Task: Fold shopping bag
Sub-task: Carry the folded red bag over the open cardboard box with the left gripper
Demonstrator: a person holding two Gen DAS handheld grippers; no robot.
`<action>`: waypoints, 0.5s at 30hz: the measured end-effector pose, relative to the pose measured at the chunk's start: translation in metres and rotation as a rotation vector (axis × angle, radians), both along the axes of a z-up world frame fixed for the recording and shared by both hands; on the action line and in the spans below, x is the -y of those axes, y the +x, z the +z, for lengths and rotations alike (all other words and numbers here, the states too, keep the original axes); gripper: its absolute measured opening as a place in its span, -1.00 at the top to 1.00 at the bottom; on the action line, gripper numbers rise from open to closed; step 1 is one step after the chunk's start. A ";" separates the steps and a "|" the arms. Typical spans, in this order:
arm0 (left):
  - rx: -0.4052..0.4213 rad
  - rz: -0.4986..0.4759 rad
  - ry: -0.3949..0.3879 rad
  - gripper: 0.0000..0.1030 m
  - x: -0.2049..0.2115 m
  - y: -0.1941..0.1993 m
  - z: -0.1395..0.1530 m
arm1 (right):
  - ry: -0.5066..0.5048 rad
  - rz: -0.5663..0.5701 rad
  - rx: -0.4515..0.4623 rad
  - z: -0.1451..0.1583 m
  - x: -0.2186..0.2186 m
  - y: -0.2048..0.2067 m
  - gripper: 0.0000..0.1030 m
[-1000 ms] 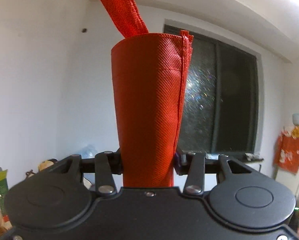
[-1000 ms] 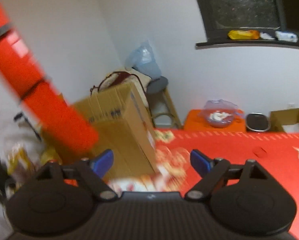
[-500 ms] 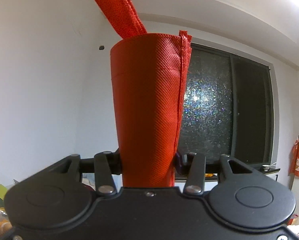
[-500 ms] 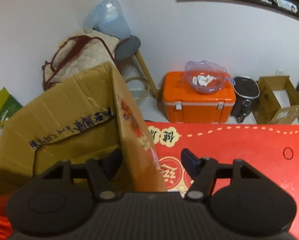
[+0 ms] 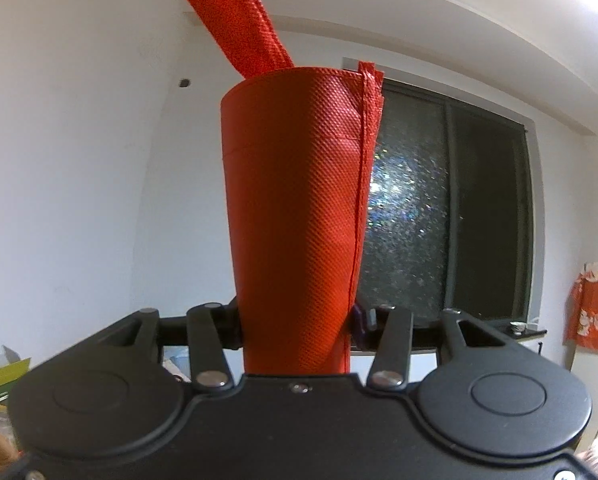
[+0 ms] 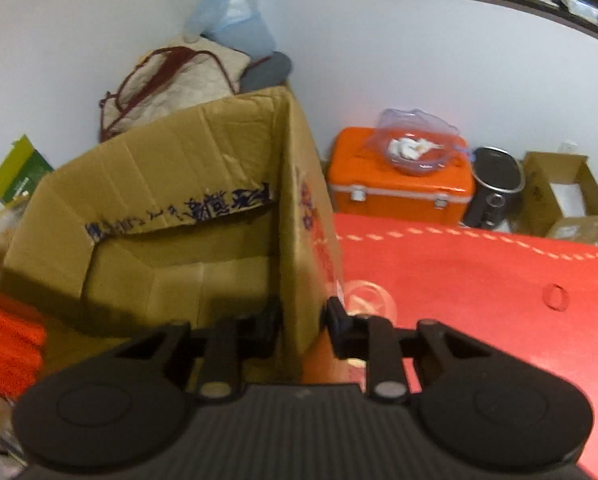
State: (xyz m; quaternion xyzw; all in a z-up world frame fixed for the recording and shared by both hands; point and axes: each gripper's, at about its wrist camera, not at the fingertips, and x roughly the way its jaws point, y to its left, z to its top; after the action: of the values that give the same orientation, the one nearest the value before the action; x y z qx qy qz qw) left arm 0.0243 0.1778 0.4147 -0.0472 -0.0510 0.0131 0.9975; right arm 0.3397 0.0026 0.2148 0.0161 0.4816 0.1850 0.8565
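Since the earlier frames, the right gripper [image 6: 301,328] has narrowed its jaws, which now stand close on either side of the upright corner of the cardboard box [image 6: 171,216]; whether they press the card or only flank it cannot be told. On the left side the view has tipped down a little, so the window sill shows again at the lower right of the frame, and the grip has not changed.

In the left wrist view, the left gripper [image 5: 297,322] is clamped on the shopping bag [image 5: 295,208], a folded band of red woven fabric that rises upright from between the fingers through the middle of the frame. Its stitched seam runs along its right edge, and a red strap [image 5: 239,16] leads from its top toward the upper left of the frame. Behind it are a white wall and, at the right, a dark window [image 5: 451,216].

In the right wrist view, the box fills the centre left, with blurred red fabric at the lower left edge. A red table cover [image 6: 479,280] spreads across the lower right. Beyond it, at centre right, an orange cooler [image 6: 399,188] stands on the floor with a clear bowl [image 6: 417,148] on top.
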 end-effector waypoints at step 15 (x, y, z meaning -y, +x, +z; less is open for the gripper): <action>-0.098 -0.380 -0.090 0.07 0.173 0.070 -0.036 | -0.123 -0.087 0.106 -0.001 0.235 -0.097 0.54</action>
State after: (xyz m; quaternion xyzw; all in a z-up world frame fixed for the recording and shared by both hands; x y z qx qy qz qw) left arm 0.0942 0.0045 0.3789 -0.0996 0.0082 -0.1706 0.9803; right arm 0.2428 -0.2326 0.2141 -0.0257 0.4447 0.1183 0.8874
